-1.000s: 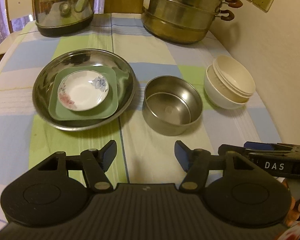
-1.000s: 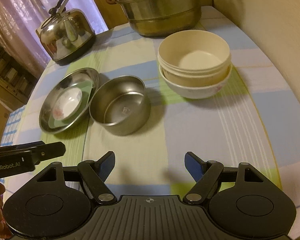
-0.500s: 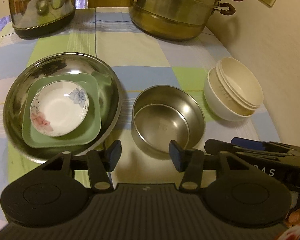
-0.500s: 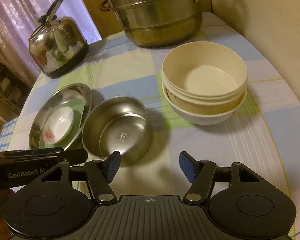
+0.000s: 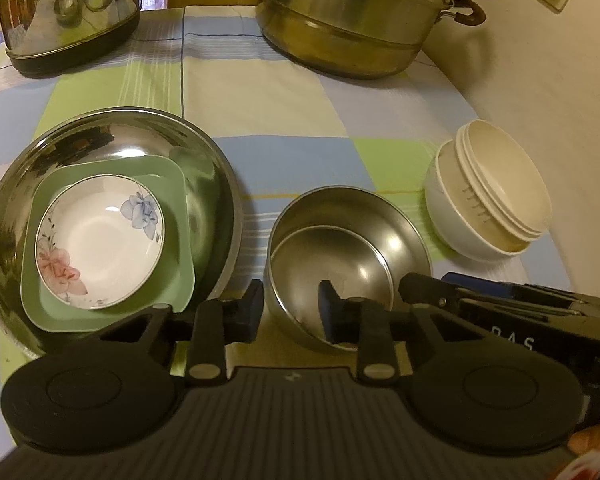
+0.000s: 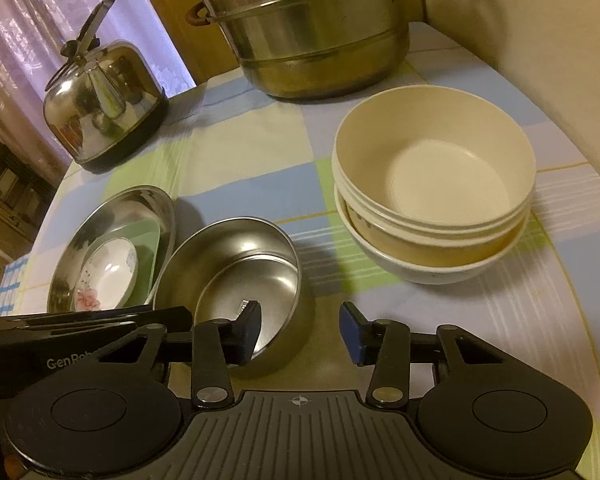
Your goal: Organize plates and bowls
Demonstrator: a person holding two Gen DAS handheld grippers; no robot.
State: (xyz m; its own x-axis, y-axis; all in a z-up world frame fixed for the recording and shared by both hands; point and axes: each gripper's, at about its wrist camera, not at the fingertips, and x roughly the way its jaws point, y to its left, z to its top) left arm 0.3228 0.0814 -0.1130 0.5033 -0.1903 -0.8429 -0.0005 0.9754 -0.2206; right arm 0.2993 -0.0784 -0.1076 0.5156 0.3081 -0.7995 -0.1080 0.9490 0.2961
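A small steel bowl point(image 5: 360, 240) point(image 6: 236, 264) stands mid-table. My left gripper point(image 5: 290, 310) straddles its near left rim, one finger outside and one inside; its jaws are closing and the pads are still clear of the wall. My right gripper point(image 6: 302, 330) straddles the near right rim the same way, also closing and not touching. Left of the bowl, a wide steel dish point(image 5: 112, 132) holds a green square plate point(image 5: 180, 264) with a floral saucer point(image 5: 100, 240) on it. Stacked cream bowls point(image 5: 496, 192) point(image 6: 436, 168) sit to the right in a white bowl.
A shiny kettle point(image 5: 68, 12) point(image 6: 104, 104) stands at the back left and a tall steel steamer pot point(image 5: 360, 20) point(image 6: 312, 28) at the back right. A wall point(image 5: 560, 100) runs close along the right of the checked tablecloth point(image 5: 260, 100).
Both grippers have come forward and down to the steel bowl, and their jaws have narrowed. They now straddle its rim from either side. The dishes have not moved.
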